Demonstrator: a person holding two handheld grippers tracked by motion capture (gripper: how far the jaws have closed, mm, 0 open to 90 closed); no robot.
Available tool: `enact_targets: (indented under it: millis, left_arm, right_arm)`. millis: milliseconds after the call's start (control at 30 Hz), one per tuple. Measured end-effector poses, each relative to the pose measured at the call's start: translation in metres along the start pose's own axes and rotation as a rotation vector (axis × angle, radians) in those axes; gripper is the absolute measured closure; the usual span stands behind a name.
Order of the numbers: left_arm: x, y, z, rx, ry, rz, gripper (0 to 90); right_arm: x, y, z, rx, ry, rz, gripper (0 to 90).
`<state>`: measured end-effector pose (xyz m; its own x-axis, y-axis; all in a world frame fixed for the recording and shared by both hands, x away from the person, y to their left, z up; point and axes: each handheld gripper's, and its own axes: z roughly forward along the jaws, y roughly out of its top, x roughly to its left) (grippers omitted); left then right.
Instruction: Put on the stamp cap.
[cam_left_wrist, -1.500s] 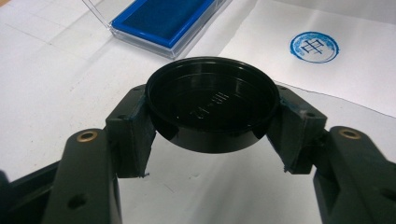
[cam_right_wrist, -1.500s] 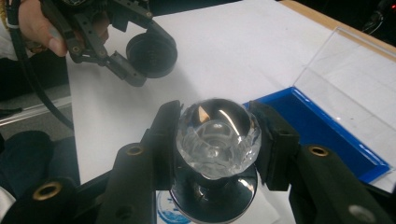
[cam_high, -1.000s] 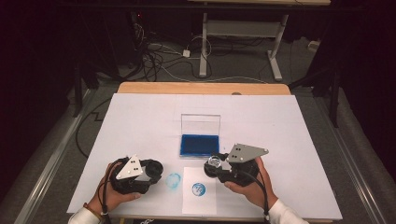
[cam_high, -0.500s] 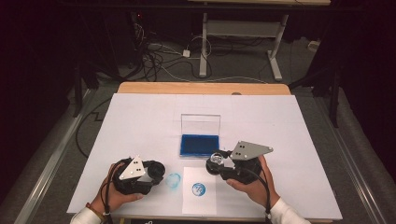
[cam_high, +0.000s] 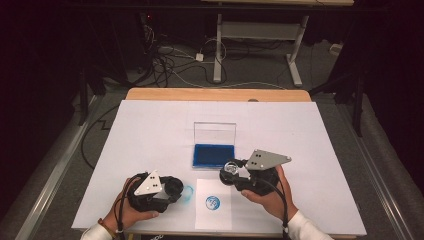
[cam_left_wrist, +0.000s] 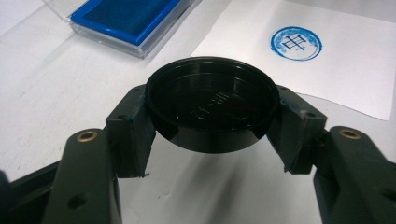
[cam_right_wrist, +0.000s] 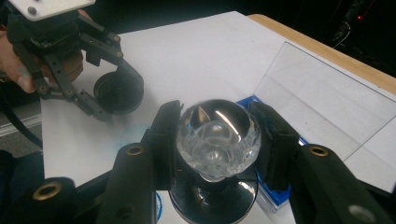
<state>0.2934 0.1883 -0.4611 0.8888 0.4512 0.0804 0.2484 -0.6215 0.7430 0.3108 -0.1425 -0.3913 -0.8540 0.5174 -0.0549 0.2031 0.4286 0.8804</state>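
My right gripper (cam_right_wrist: 217, 140) is shut on a stamp (cam_right_wrist: 217, 133) by its clear faceted knob, above the stamp's black base. In the high view the right gripper (cam_high: 231, 171) hovers just in front of the blue ink pad (cam_high: 213, 155), whose clear lid stands open. My left gripper (cam_left_wrist: 212, 121) is shut on a round black cap (cam_left_wrist: 212, 102), held flat just above the table. The left gripper (cam_high: 172, 189) sits left of a white paper (cam_high: 213, 222) that bears a round blue stamp print (cam_high: 213, 202). The print (cam_left_wrist: 296, 43) lies beyond the cap.
A faint blue smear (cam_high: 188, 193) marks the white table cover beside the cap. The wooden table edge (cam_high: 215, 94) runs along the far side. Cables and a table frame (cam_high: 255, 30) lie on the floor beyond.
Both grippers have drifted very slightly to the right. Their holds on the cap and the stamp are unchanged.
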Motion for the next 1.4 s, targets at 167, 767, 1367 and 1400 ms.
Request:
enact_targets:
  millis: [167, 767, 1367, 1400]
  left_arm:
    - [-0.001, 0.011, 0.01, -0.007, -0.025, 0.015, 36.5]
    - [-0.019, 0.048, 0.039, -0.113, -0.129, -0.024, 36.5]
    - [-0.024, 0.068, 0.041, -0.196, -0.121, -0.039, 36.6]
    - [-0.023, 0.068, 0.041, -0.199, -0.125, -0.04, 36.6]
  right_arm:
    - [-0.001, 0.003, -0.002, -0.018, -0.003, 0.006, 57.0]
    - [0.004, 0.024, 0.001, -0.089, 0.024, 0.037, 57.0]
    - [0.019, 0.026, 0.017, -0.088, 0.111, 0.054, 57.0]
    - [0.019, 0.025, 0.018, -0.084, 0.109, 0.053, 57.0]
